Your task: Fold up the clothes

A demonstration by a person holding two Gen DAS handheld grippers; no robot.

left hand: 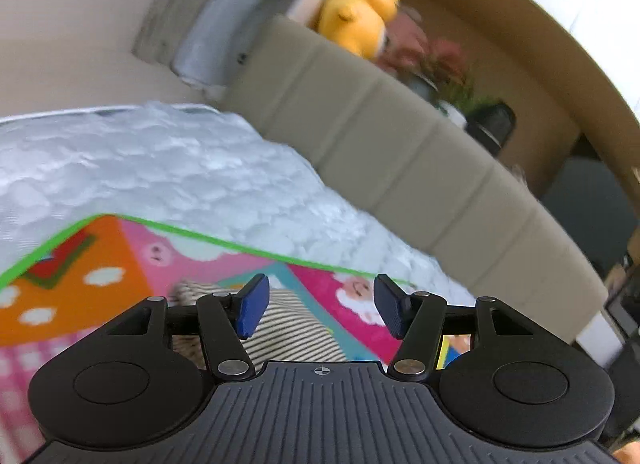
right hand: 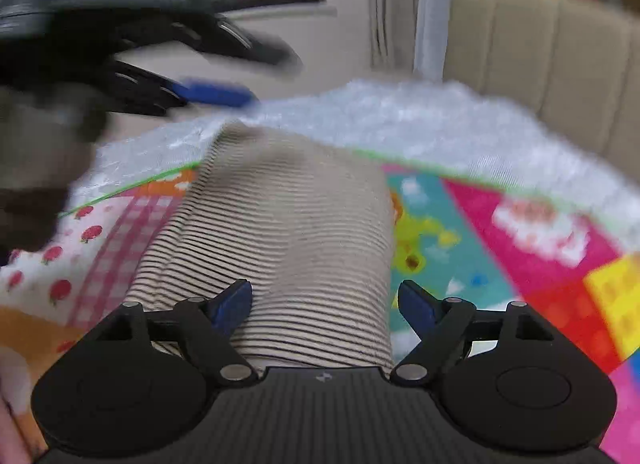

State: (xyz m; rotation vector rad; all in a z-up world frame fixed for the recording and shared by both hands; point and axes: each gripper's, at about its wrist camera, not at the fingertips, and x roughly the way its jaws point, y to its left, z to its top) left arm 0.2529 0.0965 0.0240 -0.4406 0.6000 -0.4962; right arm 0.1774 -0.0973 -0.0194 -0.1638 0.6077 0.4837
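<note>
Both pairs of blue-padded fingers stand apart with nothing pinched between them. On the right gripper (right hand: 325, 306) the jaws are wide, and the striped garment (right hand: 288, 232) lies under and beyond them, its near edge passing below the pads without being clamped. The left gripper (left hand: 320, 306) is at a middling spread, its pads clear of any cloth, with only a corner of the same striped garment (left hand: 288, 324) showing behind its left finger.

That garment sits on a colourful play mat (right hand: 520, 248), printed with strawberries, clouds and blocks and edged in green. From the right wrist view it reads as a narrow, long band with straight side edges, layered on the left where one striped panel overlaps another. I judge that at least one lengthwise fold is already laid and both grippers have let go of it. What seems left is folding the band across its length into a compact stack; whether more clothes wait I cannot tell.

Farther out, the left gripper (right hand: 216, 93) appears blurred in the right wrist view, above the far end of the garment. Beyond the mat lies a fluffy white blanket (left hand: 168, 167), then a beige padded headboard (left hand: 400, 151). Behind it sit a yellow plush toy (left hand: 360, 11) and a potted plant (left hand: 444, 71).
</note>
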